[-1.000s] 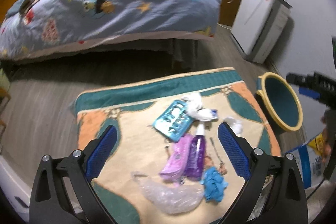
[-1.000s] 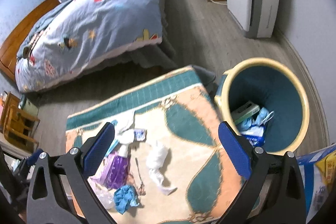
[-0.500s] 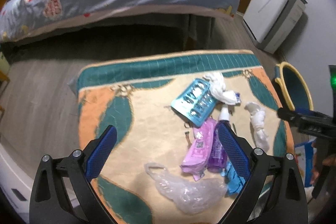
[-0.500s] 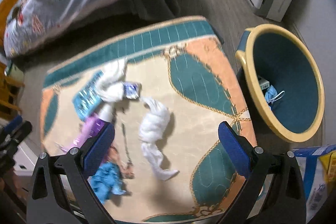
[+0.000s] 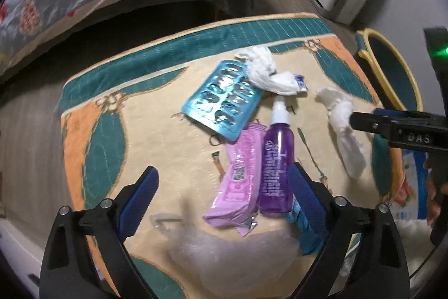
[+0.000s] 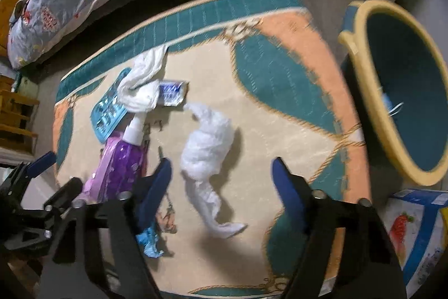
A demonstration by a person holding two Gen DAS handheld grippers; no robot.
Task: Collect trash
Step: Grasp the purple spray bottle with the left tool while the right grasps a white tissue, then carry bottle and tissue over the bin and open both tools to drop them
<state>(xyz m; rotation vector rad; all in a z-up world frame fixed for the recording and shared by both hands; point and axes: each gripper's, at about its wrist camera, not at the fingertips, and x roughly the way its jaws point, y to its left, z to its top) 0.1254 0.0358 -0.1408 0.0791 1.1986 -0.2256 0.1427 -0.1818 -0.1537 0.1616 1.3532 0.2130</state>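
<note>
My right tongs [image 6: 221,181], just narrowing, straddle the white tissue [image 6: 207,142] untouched; my left tongs [image 5: 222,194] gape around the purple bottle [image 5: 275,167], gripping nothing.

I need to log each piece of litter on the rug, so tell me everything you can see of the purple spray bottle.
The purple spray bottle lies on its side on the patterned rug, white spray top toward the bed. Its body looks like translucent purple plastic with pale printed text. Its side lies against a pink wrapper; its base lies against a blue crumpled scrap. A white tissue wad lies just beyond its nozzle. The bottle's base end sits between the fingers of the left gripper, unpressed.
</note>
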